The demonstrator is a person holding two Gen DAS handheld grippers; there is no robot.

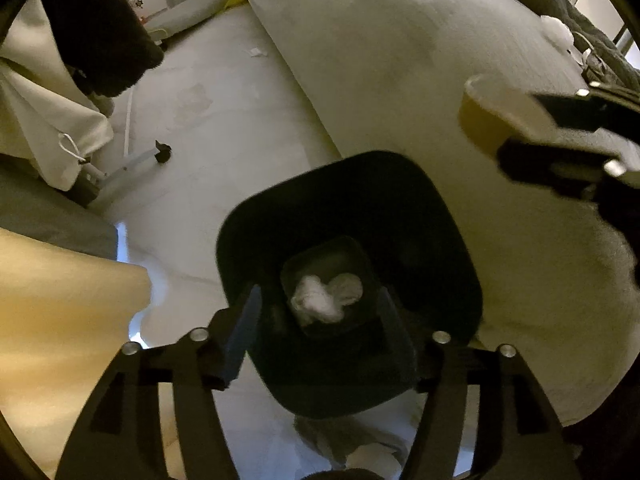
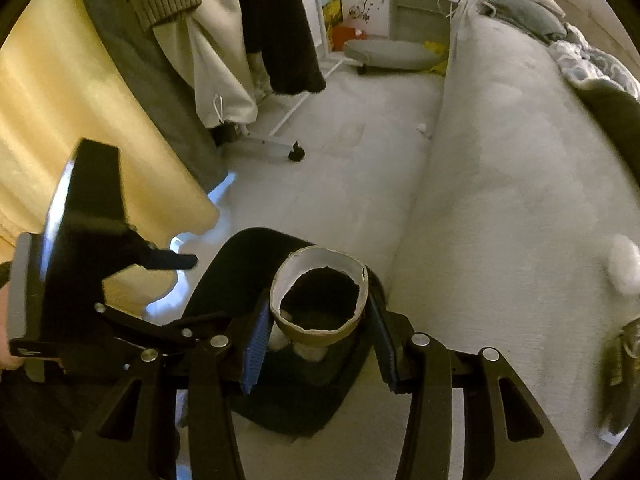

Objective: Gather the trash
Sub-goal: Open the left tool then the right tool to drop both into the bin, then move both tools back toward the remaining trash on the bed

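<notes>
Cardboard tube, brown, short and hollow [image 2: 320, 300], sits pinched between right gripper [image 2: 316, 332] fingers, above the black plastic bin [image 1: 348, 280]. It looks light and crushable; hold its sides gently. Left gripper [image 1: 316, 324] fingers are spread, holding nothing.

Your right gripper [image 2: 318, 332] points downward, its blue-padded fingers [image 2: 253, 354] clamped on something. Your left gripper [image 1: 316, 320] also angles down, fingers spread wide with nothing between them.

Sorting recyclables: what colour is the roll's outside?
Tan-brown cardboard roll, white inside; the right wrist view shows it best.
</notes>
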